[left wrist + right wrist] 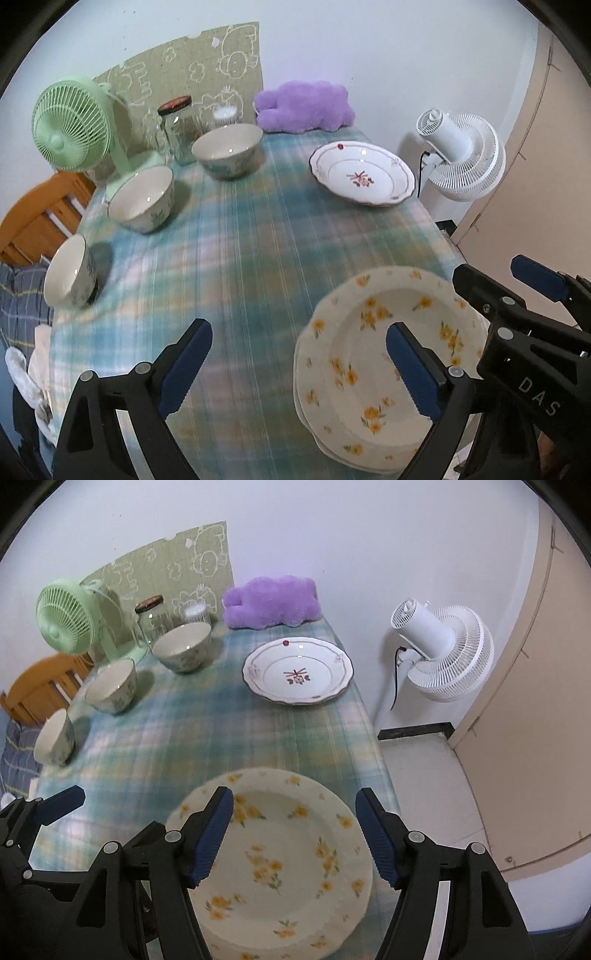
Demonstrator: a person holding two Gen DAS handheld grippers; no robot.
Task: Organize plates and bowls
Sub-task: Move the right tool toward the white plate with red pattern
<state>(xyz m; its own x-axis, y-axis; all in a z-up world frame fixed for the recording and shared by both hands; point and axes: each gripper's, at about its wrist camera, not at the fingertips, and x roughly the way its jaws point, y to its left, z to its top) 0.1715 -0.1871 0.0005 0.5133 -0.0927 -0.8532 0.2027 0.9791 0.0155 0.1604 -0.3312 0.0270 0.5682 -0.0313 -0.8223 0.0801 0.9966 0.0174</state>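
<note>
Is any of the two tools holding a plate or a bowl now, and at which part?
Nothing is held. The left tool and the right tool are both open, hovering above the yellow-flower plate without gripping its rim.

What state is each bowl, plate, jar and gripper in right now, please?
Left gripper: open, empty.
Right gripper: open, above the yellow plates.
Yellow plates: stacked.
Red plate: flat, alone.
Three bowls: upright, unstacked.
Jar: lidded.
</note>
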